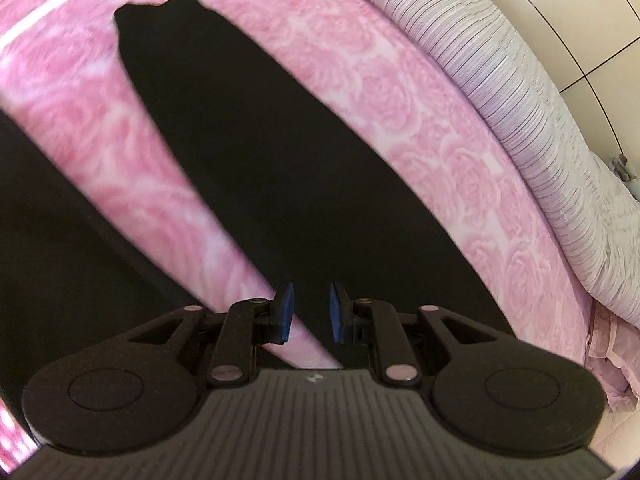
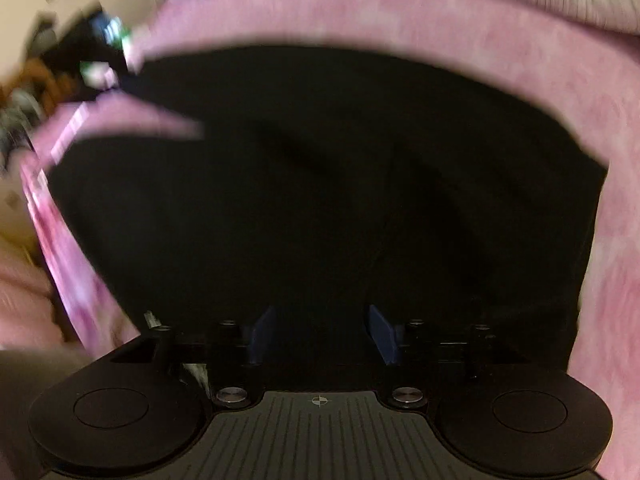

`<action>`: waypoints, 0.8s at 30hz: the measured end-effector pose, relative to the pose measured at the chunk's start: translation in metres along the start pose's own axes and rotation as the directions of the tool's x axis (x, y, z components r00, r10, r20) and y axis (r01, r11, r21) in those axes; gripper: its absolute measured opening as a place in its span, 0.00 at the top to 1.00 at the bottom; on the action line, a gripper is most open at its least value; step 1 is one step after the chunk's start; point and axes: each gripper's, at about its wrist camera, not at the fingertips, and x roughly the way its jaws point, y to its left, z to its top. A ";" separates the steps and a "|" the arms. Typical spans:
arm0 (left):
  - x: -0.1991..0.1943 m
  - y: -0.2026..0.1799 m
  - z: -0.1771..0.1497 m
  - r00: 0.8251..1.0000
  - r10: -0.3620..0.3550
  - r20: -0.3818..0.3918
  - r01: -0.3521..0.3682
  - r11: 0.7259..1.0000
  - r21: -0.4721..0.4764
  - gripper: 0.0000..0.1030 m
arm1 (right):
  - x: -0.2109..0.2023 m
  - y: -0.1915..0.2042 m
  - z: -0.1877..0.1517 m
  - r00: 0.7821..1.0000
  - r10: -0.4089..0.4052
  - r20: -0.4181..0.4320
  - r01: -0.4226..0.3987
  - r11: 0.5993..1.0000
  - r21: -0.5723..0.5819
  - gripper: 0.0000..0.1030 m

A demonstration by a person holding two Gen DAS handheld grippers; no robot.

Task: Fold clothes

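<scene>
Where the left wrist view looks down, a black garment is seen spread flat on a pink rose-patterned bedspread, one long tapering part of it running away from the camera and ending in a ragged edge near the far side of the bed. A second black part is seen at the left edge, with a strip of pink between the two. The left gripper is held just above the cloth with its blue pads a narrow gap apart; nothing is pinched between them, and only cloth and bedspread are seen through the gap. A striped white-grey quilt is bunched along the right side of the bed, beside a tiled floor. Though the right wrist view is heavily blurred, the same black garment is seen filling its middle, ringed by the pink bedspread. The right gripper is held over the cloth with its jaws spread wide and nothing gripped
</scene>
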 end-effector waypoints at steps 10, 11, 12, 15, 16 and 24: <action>0.007 0.009 -0.017 0.999 -0.004 -0.045 0.003 0.999 -0.032 0.86 | -0.039 -0.038 0.032 0.964 -0.119 0.238 0.061 0.969 0.239 0.46; 0.007 0.007 -0.017 0.999 -0.007 -0.045 0.005 1.000 -0.029 0.86 | -0.037 -0.048 0.036 0.959 -0.136 0.250 0.063 0.958 0.281 0.46; 0.007 0.006 -0.017 0.999 -0.008 -0.044 0.007 1.000 -0.028 0.86 | -0.030 -0.052 0.040 0.962 -0.128 0.241 0.052 0.953 0.298 0.46; 0.008 0.004 -0.015 0.999 -0.013 -0.041 0.012 0.999 -0.031 0.86 | 0.003 -0.052 0.050 0.984 -0.050 0.173 -0.003 0.956 0.293 0.46; 0.007 0.003 -0.014 0.999 -0.016 -0.040 0.014 0.999 -0.031 0.86 | 0.016 -0.044 0.055 0.990 -0.010 0.138 -0.028 0.961 0.275 0.46; 0.007 0.005 -0.009 1.000 0.008 -0.030 -0.009 0.999 -0.048 0.86 | 0.028 0.057 0.068 0.968 0.217 0.125 -0.211 0.976 -0.061 0.46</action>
